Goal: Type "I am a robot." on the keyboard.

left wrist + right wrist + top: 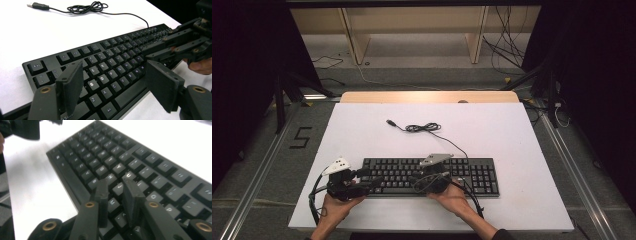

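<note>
- We work at a white rectangular tabletop (362,130).
- Near its front edge lies our black full-size plastic keyboard (472,170), its thin black cable (424,128) coiled behind.
- Our left gripper (113,85) hovers wide open over the left keys.
- Our right gripper (116,195) stands narrowly parted over the middle keys, holding nothing.

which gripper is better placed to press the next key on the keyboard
Probably the right gripper: its jaws stand a narrow gap apart, tips low over the middle keys of the keyboard. The left gripper hovers wide open above the keyboard's left end.
</note>
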Available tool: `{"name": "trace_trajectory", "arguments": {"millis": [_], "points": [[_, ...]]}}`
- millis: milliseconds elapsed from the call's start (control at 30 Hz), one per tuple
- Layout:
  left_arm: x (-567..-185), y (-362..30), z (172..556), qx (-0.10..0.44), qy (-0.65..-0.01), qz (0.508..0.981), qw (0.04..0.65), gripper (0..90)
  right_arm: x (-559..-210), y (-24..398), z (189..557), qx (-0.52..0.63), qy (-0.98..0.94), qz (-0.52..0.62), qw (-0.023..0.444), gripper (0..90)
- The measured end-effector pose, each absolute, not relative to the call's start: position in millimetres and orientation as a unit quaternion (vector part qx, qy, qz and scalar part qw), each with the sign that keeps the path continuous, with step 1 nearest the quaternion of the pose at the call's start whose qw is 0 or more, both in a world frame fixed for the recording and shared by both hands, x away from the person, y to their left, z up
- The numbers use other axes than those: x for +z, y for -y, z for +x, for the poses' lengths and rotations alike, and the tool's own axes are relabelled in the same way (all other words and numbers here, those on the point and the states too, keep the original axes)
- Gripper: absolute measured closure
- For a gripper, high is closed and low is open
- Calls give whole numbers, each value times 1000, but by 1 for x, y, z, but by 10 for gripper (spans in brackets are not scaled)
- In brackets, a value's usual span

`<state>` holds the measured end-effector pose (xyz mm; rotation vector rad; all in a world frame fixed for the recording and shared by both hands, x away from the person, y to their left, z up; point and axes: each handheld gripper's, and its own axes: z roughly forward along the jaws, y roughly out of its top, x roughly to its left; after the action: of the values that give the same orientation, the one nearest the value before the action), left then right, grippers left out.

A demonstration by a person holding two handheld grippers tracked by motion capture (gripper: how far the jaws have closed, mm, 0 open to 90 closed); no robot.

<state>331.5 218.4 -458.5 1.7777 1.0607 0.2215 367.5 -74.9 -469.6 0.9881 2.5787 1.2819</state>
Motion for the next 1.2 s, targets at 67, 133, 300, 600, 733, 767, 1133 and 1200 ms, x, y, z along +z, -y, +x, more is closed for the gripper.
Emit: {"name": "trace_trajectory", "arguments": {"millis": [67,133,300,600,733,767,1133,1200], "points": [[-459,-219,332,92,-440,736,506,311,-467,78,368,429,-840,328,47,707],[-459,-219,332,92,-441,736,505,312,-464,81,368,437,-835,330,46,673],[-459,-219,332,93,-441,737,504,314,-459,86,367,449,-828,333,49,579],[-459,-218,332,92,-443,736,504,319,-454,90,365,461,-821,333,52,454],[-459,-217,331,90,-441,737,504,336,-452,92,364,463,-819,335,56,413],[-459,-217,331,89,-439,738,504,346,-452,93,364,464,-818,334,58,407],[-459,-211,329,82,-414,757,500,582,-446,101,362,473,-811,338,64,368],[-459,-210,328,79,-410,759,500,636,-445,102,361,474,-810,340,64,363]]}}
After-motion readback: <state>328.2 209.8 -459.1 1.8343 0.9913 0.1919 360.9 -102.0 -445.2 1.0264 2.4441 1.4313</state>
